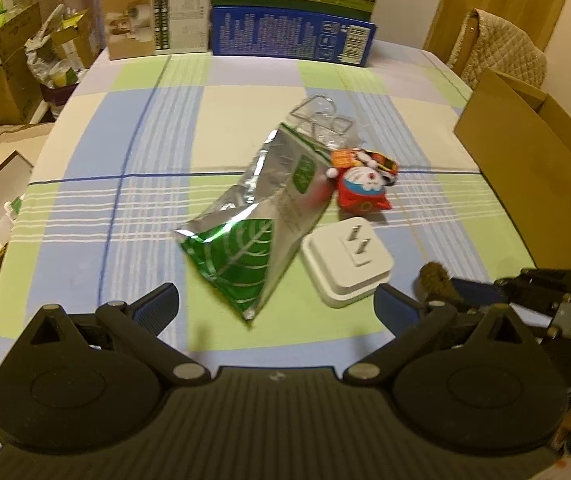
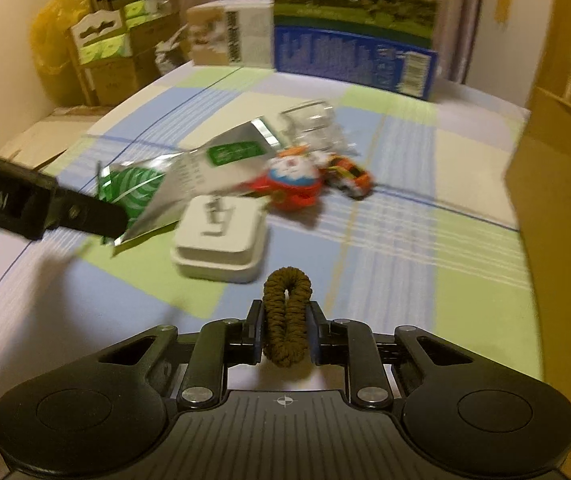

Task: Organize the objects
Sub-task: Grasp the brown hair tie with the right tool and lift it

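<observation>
Right wrist view blurred: right hand-held gripper (image 2: 285, 328) clamped on brown hair tie (image 2: 286, 316), left hand-held gripper (image 1: 275, 308) agape.

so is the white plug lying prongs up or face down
Prongs up: the white plug lies flat on the tablecloth, its two metal prongs pointing upward beside the foil packet.

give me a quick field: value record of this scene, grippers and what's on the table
left gripper: open, holding nothing, above the foil bag
right gripper: shut on brown hair tie
foil bag: silver and green, lying flat mid-table
white plug: prongs up, beside the bag
red toy: behind the plug
toy car: beside the red toy
clear plastic pack: at the bag's far end
cardboard box: open, right edge
tablecloth: checked blue and green
</observation>
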### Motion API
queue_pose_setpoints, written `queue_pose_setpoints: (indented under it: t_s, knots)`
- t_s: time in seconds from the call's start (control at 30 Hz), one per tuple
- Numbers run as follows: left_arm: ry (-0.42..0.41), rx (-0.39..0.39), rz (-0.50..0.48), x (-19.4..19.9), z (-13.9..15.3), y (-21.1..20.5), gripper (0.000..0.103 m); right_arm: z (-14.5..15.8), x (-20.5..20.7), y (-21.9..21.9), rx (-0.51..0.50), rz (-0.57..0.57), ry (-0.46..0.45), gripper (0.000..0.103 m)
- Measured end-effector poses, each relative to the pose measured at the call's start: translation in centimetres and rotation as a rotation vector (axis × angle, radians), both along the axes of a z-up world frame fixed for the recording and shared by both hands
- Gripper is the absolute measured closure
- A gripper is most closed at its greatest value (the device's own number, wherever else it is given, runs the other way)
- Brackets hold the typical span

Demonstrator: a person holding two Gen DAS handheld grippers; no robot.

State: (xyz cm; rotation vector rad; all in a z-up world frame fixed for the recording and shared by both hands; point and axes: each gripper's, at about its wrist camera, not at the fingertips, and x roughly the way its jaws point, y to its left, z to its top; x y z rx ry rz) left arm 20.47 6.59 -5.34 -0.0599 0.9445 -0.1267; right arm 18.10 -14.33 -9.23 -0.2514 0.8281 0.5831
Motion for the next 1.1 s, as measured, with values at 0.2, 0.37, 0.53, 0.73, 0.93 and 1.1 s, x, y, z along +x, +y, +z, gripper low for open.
queue_pose_setpoints:
  t_s: [0.2, 0.37, 0.53, 0.73, 0.93, 1.1]
  knots:
    - [-0.003, -0.030, -0.031, 0.8, -0.6, -2.6, 0.008, 0.7, 1.8, -3.7, 0.006, -0.081, -0.008, 0.085]
    - [0.013, -0.074, -0.023, 1.9, -1.8, -4.6, 0.017, 0.3, 2.6, -5.5, 0.022, -0.121, 0.002, 0.085]
    - [0.033, -0.073, 0.006, 3.1, -3.1, -5.9, 0.022, 0.1, 2.9, -6.0, 0.043, -0.123, 0.010, 0.085]
    - [0.041, -0.059, 0.071, 4.4, -4.4, -6.4, 0.031, -0.4, 3.2, -6.4, 0.063, -0.137, 0.026, 0.085]
    - [0.040, -0.008, 0.078, 5.3, -5.2, -7.1, 0.043, -0.7, 3.3, -6.7, 0.073, -0.142, 0.043, 0.085]
    - [0.044, 0.032, 0.027, 4.8, -5.1, -7.6, 0.043, -0.8, 3.2, -6.8, 0.076, -0.142, 0.054, 0.085]
